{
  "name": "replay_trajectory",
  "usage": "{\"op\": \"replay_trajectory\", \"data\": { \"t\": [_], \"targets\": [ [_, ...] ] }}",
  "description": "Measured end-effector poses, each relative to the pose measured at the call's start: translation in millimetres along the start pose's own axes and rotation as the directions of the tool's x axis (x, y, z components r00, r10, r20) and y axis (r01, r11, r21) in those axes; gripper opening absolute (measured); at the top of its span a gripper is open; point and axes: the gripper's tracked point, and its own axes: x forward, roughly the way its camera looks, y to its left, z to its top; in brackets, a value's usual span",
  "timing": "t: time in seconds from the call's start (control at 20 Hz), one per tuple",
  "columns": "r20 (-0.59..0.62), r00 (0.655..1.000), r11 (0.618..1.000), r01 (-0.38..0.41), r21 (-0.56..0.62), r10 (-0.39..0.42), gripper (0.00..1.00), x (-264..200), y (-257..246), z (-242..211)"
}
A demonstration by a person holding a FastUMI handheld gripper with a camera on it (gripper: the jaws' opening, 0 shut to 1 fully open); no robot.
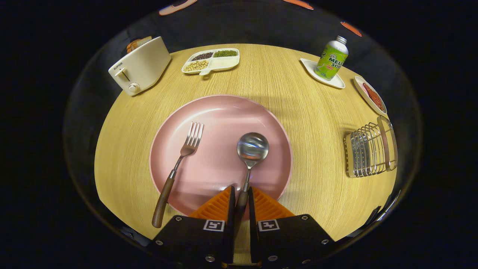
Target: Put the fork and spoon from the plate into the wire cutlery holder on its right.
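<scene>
Now, hand-held gripper (241,196): fingers clamped on the spoon's handle, one each side.
Spoon (252,148): bowl up on the pink plate (224,112), handle running back between the fingers.
Fork (179,164): left of the spoon, tines on the plate, wooden handle over the rim onto the worktop (306,112).
Wire cutlery holder (369,151): right of the plate, well apart.
</scene>
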Motion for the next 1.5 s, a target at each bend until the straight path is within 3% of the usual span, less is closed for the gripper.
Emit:
{"op": "replay_trajectory", "data": {
  "t": [0.3, 0.7, 1.0, 1.35, 1.5],
  "targets": [
    [0.007, 1.0, 1.0, -0.025, 0.014, 0.025, 0.05, 0, -4, 4],
    [0.144, 0.988, 0.998, -0.053, 0.042, 0.047, 0.05, -31, -20, 24],
    [0.283, 0.958, 0.992, -0.071, 0.103, 0.039, 0.05, -82, -59, 50],
    [0.407, 0.911, 0.983, -0.013, 0.18, -0.063, 0.05, -152, -143, 76],
    [0.396, 0.909, 0.983, 0.068, 0.17, -0.132, 0.05, -168, -183, 74]
  ]
}}
